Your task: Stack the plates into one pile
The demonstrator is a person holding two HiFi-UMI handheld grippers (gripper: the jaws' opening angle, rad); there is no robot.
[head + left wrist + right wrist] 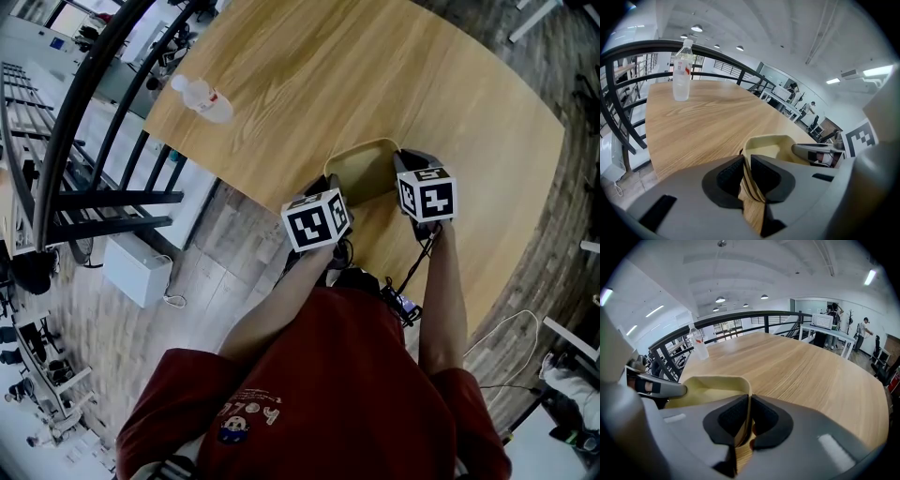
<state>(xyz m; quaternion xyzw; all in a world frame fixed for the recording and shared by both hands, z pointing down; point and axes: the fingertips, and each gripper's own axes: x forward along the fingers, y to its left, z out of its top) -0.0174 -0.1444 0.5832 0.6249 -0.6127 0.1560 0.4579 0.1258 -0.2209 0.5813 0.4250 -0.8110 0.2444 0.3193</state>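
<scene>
A cream square plate (361, 169) is near the table's front edge, held between both grippers. In the left gripper view the left gripper (746, 176) is shut on the plate's (771, 145) near rim, where layered cream edges show between the pads. The right gripper (749, 416) is likewise shut on the opposite rim of the plate (712, 387). From the head view the left gripper (330, 186) is at the plate's left side and the right gripper (401, 164) at its right. Whether the plate rests on the table or hangs just above it, I cannot tell.
A clear plastic water bottle (202, 98) stands at the far left of the wooden table (394, 75), upright in the left gripper view (682, 70). A black railing (84, 112) runs along the table's left side. The table's edge (262, 202) passes just beside the left gripper.
</scene>
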